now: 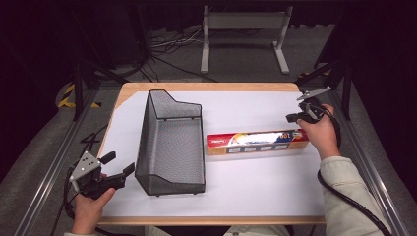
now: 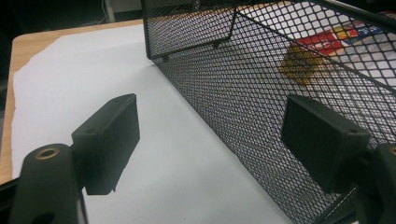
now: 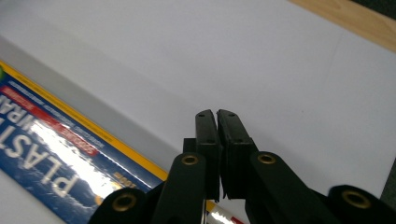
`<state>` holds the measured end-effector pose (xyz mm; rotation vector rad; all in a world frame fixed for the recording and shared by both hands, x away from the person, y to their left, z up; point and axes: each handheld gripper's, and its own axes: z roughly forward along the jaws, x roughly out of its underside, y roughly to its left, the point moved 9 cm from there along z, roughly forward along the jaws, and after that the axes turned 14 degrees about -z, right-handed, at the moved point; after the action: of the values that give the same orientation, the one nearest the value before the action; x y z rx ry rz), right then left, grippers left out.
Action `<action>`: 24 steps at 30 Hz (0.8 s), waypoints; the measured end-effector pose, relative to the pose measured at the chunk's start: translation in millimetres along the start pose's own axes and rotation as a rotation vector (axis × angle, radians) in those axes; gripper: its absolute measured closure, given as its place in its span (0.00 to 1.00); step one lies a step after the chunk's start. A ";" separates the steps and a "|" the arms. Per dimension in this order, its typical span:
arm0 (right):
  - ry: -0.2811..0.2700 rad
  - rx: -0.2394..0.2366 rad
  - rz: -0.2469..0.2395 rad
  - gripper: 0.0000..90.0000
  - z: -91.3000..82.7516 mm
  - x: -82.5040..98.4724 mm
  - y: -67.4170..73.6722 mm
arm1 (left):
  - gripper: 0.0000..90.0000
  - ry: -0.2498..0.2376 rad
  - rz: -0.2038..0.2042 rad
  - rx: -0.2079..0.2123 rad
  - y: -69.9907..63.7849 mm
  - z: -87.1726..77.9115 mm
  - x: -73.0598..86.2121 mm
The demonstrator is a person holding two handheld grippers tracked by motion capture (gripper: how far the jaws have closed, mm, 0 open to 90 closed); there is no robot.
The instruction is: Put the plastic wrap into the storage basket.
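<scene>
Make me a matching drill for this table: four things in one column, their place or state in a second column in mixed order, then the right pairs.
Things:
1. wire mesh basket
2. plastic wrap box
3. left claw
4. right claw

Place or state:
A. jaws shut, nothing between them, by the far right end of the long box
B. lies flat on the white sheet, right of the basket
C. jaws wide apart, at the basket's left side
D. stands empty on the left half of the white sheet

Pairs: 1-D, 2-B, 3-C, 4-A
</scene>
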<state>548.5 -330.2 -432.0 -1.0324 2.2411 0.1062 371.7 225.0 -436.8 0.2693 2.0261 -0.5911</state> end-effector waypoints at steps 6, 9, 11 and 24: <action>0.072 0.006 0.029 0.96 17.9 15.9 -9.1 | 0.23 0.004 -0.006 -0.006 0.7 -3.5 4.0; 0.117 0.015 0.040 0.96 22.8 23.4 -14.9 | 0.23 0.001 -0.008 -0.012 1.6 -5.4 4.7; 0.130 0.015 0.039 0.96 23.5 25.5 -16.0 | 0.23 0.001 -0.010 -0.011 2.1 -6.2 4.8; 0.251 -0.010 0.083 1.00 23.5 48.6 -14.7 | 0.22 0.005 -0.008 -0.004 1.1 -3.1 4.1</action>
<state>548.4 -364.1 -476.4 -1.0053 2.5130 0.0239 367.7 227.4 -439.4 0.2606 2.0338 -0.5916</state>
